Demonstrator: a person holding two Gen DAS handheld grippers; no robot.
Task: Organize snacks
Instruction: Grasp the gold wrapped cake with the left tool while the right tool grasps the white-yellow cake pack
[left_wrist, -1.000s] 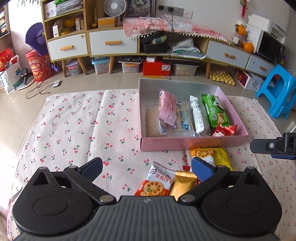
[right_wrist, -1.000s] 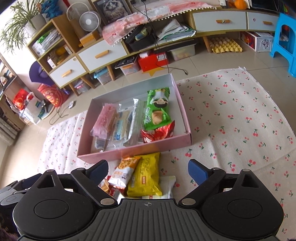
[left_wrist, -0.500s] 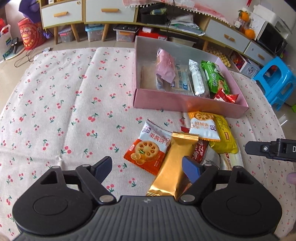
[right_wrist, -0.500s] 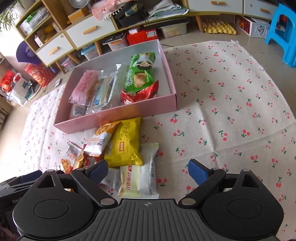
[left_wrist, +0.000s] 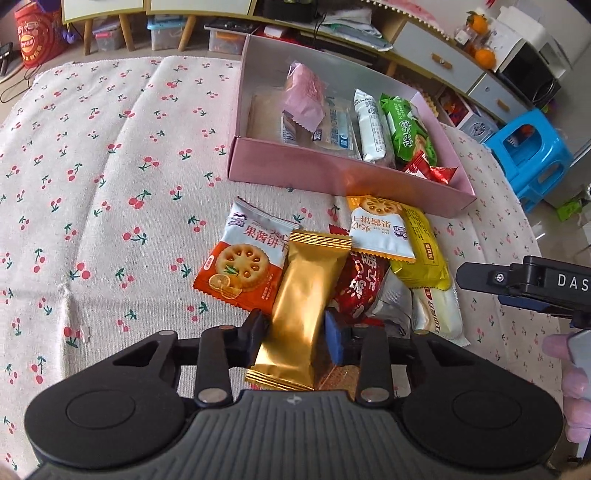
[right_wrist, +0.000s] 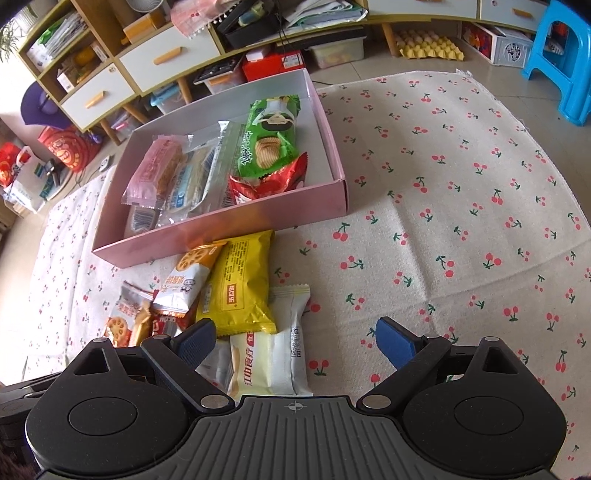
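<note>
**Closing on the gold packet beside the pink box**

Pinching in from both sides, the left gripper (left_wrist: 293, 332) has its jaws closing around the gold packet (left_wrist: 306, 295), whose lower half lies between the two pads; the pads appear to be at its edges, though a firm press cannot be confirmed. The gold packet lies lengthwise, pointing toward the pink box (left_wrist: 332, 177), and overlaps the orange biscuit packet (left_wrist: 243, 266) on its left and a red packet (left_wrist: 364, 284) on its right.

These belong to a loose heap on the cherry-print cloth (left_wrist: 110, 184), just in front of the box's near wall. Also in the heap are a white-and-orange biscuit packet (left_wrist: 380, 232) resting on a yellow packet (right_wrist: 243, 284), a silver wrapper (left_wrist: 395, 302), and a white-and-cream packet (right_wrist: 273, 354) nearest the right gripper.

The right gripper (right_wrist: 295, 341) hovers with its jaws spread wide and nothing clamped; the white-and-cream packet lies below the gap, closer to the left-hand finger. In the left wrist view this gripper shows as a dark finger entering from the right edge, with part of a person's hand (left_wrist: 569, 369) behind it.

Inside the pink box, which sits toward the far edge of the cloth, several snacks lie side by side: a pink packet (right_wrist: 155, 170) at the left, clear-wrapped packets (right_wrist: 195, 177) in the middle, a green crisp packet (right_wrist: 269, 140) toward the right, and a red wrapper (right_wrist: 269, 181) at the near right corner.

A blue stool (left_wrist: 532, 155) stands on the floor past the cloth's right edge.
</note>
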